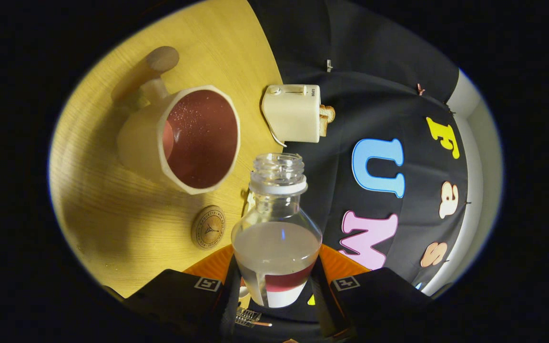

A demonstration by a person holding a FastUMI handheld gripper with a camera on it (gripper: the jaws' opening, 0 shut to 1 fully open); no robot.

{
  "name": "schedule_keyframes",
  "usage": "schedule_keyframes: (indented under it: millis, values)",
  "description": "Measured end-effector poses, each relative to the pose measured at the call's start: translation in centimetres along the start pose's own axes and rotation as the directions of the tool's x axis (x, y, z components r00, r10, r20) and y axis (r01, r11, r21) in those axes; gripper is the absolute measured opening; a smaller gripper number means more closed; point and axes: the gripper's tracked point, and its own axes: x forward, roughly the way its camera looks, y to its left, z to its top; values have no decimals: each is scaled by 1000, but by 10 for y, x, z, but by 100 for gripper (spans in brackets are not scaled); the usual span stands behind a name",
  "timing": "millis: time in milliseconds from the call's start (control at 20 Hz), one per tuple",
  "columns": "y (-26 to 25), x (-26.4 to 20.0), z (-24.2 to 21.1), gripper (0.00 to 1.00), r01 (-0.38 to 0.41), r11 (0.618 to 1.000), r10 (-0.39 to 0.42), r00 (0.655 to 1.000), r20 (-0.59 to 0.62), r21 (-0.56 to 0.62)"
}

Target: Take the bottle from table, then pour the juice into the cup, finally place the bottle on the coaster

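Observation:
A clear glass bottle (277, 228) with an open threaded neck sits between the two fingers of my gripper (277, 281), which is shut on its body. A little red juice remains at the bottle's low end. The view is rolled, so the wooden table (112, 209) looks tipped. Beyond the fingers and to their left stands a cream cup (184, 140) with a pink inside, holding red juice with bubbles. A round cork coaster (208, 227) lies on the table between the cup and the bottle.
A cream toaster (293, 113) with toast slices stands at the table's edge beyond the bottle's mouth. A wooden-topped object (153, 71) stands behind the cup.

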Motion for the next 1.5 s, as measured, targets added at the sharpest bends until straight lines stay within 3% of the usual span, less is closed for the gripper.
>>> schedule_keyframes:
  millis: [400,1500]
  values:
    - [-7,8,9,69,35,983,-24,998,62,-179]
    - [-11,22,13,69,28,919,11,995,96,-394]
